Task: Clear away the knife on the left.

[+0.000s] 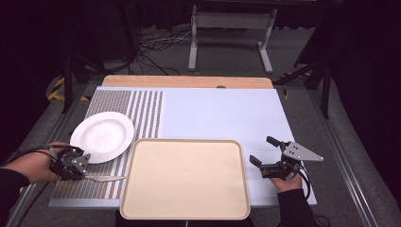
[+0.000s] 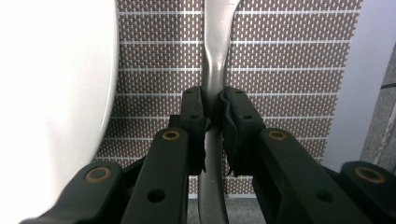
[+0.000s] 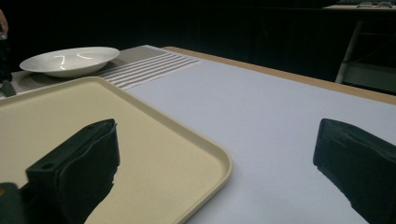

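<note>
The left gripper [image 1: 87, 174] sits low over the striped placemat [image 1: 142, 106] at the near left of the table, and its two black jaws are clamped on the handle of a metal piece of cutlery [image 1: 106, 178] that lies flat on the mat; which kind of cutlery it is I cannot tell, since the far end is cut off in the left gripper view and small from above. In the left gripper view the handle [image 2: 214, 70] runs straight up between the pads [image 2: 194, 116], which press on it from both sides. The cutlery lies just this side of the white plate [image 1: 102, 136], with its free end pointing toward the beige tray [image 1: 185, 213] and stopping close to the tray's left rim. The plate rests on the mat, its near edge beside the person's left hand [image 1: 35, 165]. The tray sits in the middle of the near edge of the table, partly on the pale blue cover [image 1: 227, 113]. Over at the right, the right gripper [image 1: 260, 151] is held just past the tray's right rim, above the blue cover, with its jaws standing wide apart and nothing between them; the right gripper view looks across the tray's corner [image 3: 205, 154] toward the plate [image 3: 70, 60]
</note>
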### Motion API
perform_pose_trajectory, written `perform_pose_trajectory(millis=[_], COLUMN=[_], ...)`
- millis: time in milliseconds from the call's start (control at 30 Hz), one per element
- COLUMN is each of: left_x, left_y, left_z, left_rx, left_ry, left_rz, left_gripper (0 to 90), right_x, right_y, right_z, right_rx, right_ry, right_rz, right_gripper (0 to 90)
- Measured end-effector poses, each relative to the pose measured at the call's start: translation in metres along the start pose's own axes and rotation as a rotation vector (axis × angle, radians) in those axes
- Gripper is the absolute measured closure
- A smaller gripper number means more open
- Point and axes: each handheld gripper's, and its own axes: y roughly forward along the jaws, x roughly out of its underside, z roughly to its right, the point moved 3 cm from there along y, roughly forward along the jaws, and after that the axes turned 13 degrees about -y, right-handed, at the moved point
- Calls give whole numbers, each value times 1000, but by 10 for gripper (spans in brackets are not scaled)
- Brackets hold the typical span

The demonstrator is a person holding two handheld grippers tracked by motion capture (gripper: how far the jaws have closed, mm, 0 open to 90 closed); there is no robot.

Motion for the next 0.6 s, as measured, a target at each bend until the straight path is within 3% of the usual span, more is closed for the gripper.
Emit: perform_pose_trajectory(millis=[233,267,400,600], left_x=[0,-1,-2,2], left_y=[0,0,-2,-17], left_z=[0,-2,1,3], left_rx=[8,11,-5,-19], left_ry=[-21,7,-13,-45], left_rz=[9,-2,-26,-14], left_gripper=[797,797,799,799], right_x=[0,0,1,1], right_y=[0,0,1,1], right_z=[0,0,1,1], right_rx=[-6,-5,-4,-7], right_ry=[6,6,7,9], right_rz=[-2,-2,-3,-4], right_gripper=[13,13,13,13])
